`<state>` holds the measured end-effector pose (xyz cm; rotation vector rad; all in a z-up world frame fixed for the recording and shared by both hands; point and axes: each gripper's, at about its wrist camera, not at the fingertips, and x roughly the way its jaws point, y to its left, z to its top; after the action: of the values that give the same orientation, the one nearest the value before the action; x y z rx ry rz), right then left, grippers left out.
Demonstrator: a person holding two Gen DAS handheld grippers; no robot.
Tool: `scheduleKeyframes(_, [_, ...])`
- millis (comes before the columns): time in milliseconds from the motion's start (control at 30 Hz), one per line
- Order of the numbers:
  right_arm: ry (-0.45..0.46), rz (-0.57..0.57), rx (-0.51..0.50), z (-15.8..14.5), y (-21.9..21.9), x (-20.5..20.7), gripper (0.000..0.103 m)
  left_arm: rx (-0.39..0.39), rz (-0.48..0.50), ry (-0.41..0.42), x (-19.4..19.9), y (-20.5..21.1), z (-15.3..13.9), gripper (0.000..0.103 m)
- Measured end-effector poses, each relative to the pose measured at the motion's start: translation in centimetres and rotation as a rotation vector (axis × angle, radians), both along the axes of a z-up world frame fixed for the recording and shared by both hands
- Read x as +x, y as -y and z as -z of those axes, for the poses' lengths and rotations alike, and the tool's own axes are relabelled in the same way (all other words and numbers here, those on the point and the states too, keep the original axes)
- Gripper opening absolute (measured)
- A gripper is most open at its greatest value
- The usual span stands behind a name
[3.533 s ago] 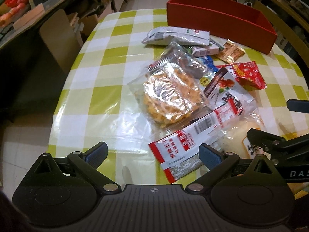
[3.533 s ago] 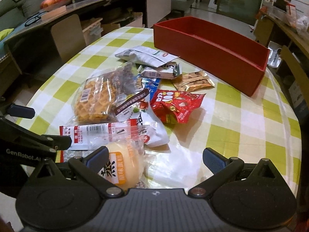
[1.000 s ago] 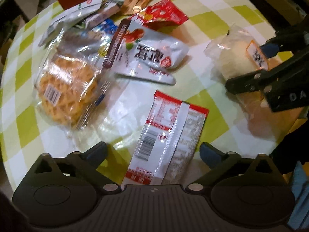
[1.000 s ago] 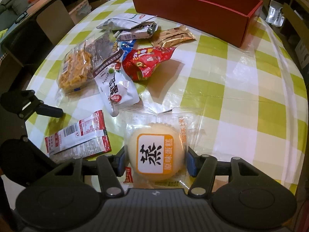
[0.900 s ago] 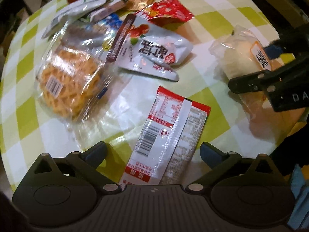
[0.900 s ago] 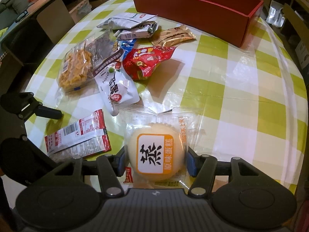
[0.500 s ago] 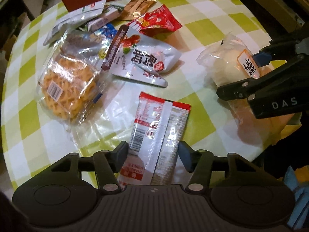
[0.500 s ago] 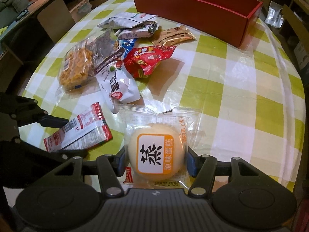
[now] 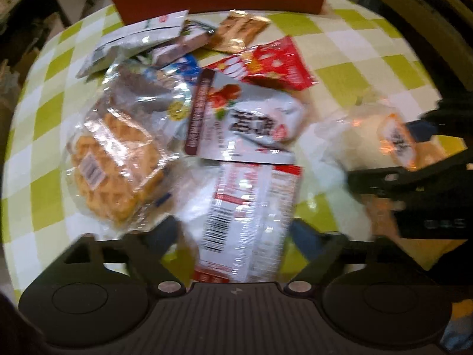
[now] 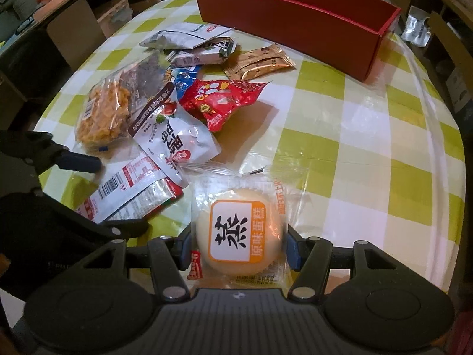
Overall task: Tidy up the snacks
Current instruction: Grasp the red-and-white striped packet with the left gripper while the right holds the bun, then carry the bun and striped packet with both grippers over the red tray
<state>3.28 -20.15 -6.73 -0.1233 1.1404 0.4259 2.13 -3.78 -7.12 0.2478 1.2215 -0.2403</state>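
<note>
Two claws are at work: my right gripper (image 10: 239,244) is clamped on the wrapped steamed cake (image 10: 240,238) at the near edge of the checked table (image 10: 369,153). My left gripper (image 9: 235,236) straddles the red-and-white packet (image 9: 248,219) with fingers (image 9: 165,233) at its sides; the blur hides whether they grip. Far off sits the red box (image 10: 298,17), loose snacks piled near its left end.

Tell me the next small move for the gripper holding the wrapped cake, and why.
Probably carry it up and forward toward the red box. The right gripper is shut on the steamed cake, both pads pressing its wrapper, and the box looks empty at the table's far edge. The path past the red snack bag appears open.
</note>
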Motion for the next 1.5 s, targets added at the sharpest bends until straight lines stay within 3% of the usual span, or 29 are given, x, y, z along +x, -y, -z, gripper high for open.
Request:
scheduleKeyframes(167, [0.009, -0.020, -0.012, 0.1, -0.3, -0.2, 0.068, -0.008, -0.018, -0.020, 0.2, -0.7, 0.4, 0.100])
scheduleKeyframes(233, [0.019, -0.040, -0.029, 0.1, -0.5, -0.5, 0.068, -0.019, -0.019, -0.024, -0.1, -0.6, 0.3, 0.095])
scheduleKeyframes(367, [0.018, -0.023, -0.033, -0.1, 0.0, -0.8, 0.065, -0.019, 0.005, -0.005, -0.7, 0.2, -0.8, 0.061])
scheduleKeyframes(600, [0.065, -0.005, -0.001, -1.7, 0.4, -1.9, 0.065, -0.015, -0.028, -0.007, -1.3, 0.2, -1.5, 0.057])
scheduleKeyframes(1033, [0.149, 0.010, 0.068, -4.8, 0.4, -2.5, 0.065, -0.074, -0.052, 0.086, -2.6, 0.8, -6.6, 0.054])
scheduleKeyframes(1500, [0.158, 0.051, 0.101, -6.1, 0.1, 1.4, 0.065, -0.148, -0.095, 0.180, 2.5, 0.5, -9.5, 0.054])
